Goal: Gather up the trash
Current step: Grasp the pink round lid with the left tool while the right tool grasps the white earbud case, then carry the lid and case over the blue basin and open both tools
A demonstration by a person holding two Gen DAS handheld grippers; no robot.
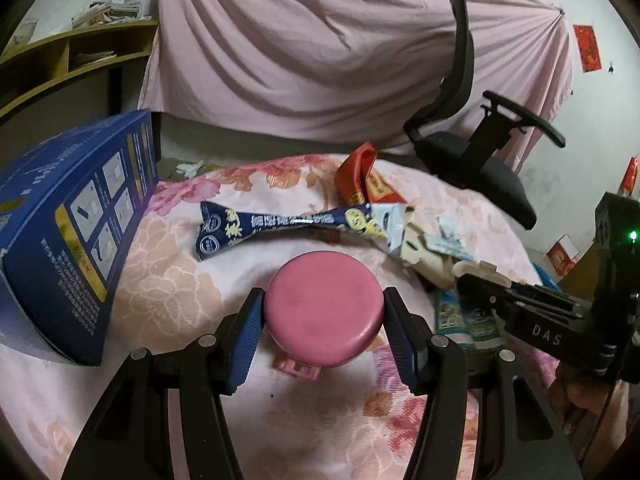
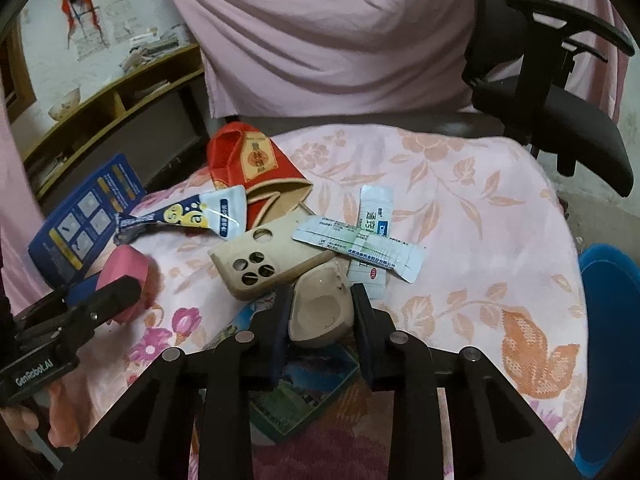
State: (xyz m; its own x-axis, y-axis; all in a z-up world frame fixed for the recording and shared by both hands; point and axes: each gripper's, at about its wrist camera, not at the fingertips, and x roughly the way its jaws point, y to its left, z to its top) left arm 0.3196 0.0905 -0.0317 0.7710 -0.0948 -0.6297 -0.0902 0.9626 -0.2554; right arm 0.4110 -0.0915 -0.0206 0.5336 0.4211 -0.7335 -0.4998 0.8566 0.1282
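Left wrist view shows your left tongs (image 1: 324, 312) about half open and clamped on the pink tin (image 1: 323, 312), pads pressed to both its sides, so it sits steady on the floral cloth (image 1: 168, 280) ready to lift. In the right wrist view your right tongs (image 2: 322, 316) stand narrow around the beige case (image 2: 320, 312); the pads look to be on its sides, though one is hidden behind it. The rest of the trash lies heaped just beyond: a blue wrapper (image 1: 280, 224), a red packet (image 2: 248, 164), a phone cover (image 2: 260, 264) and paper sachets (image 2: 360, 248). The blue bin (image 2: 612, 340) at the right edge is cut off. The print on the card under the case is hard to read.
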